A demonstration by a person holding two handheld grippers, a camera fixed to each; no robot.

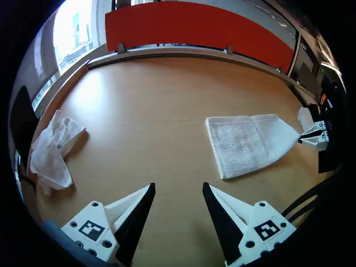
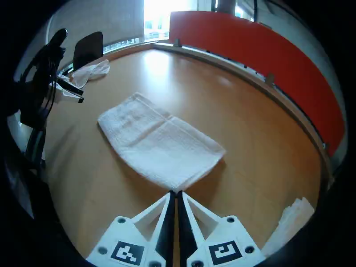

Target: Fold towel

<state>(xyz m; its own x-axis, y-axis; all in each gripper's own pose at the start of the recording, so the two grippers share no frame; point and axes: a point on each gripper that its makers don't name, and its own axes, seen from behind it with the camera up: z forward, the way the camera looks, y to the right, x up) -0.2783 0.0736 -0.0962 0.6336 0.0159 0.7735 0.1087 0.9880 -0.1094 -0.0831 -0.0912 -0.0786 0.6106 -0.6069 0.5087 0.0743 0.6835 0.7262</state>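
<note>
White terry towel (image 2: 160,142) lies on the pale wood-grain table (image 2: 249,147), a rough rectangle with a looped, nubbly pile and a seam line across its middle. I judge it already doubled once. My right gripper (image 2: 176,196) has its jaws closed almost to touching on the towel's near corner. In the left gripper view that corner is drawn out to a point where the right gripper meets it at the table's right side, so I read the pinch as real, with cloth between both fingers. A corner hold makes sense: it lets me carry one edge over the rest without bunching the body. My left gripper (image 1: 178,196) hangs wide open over bare table, well to the left of the towel, with nothing between its black-edged white fingers. I judge it is placed to come in on the opposite corner or pin the cloth down. Soft pile should drape and sag, so a one-corner lift may skew the fold. Crumpled thin white cloth (image 1: 51,151) sits at the far left edge, well apart from the towel. Another folded white cloth (image 2: 291,218) lies near right. Smooth orange-red divider panel (image 1: 200,26) runs along the table's far side.
</note>
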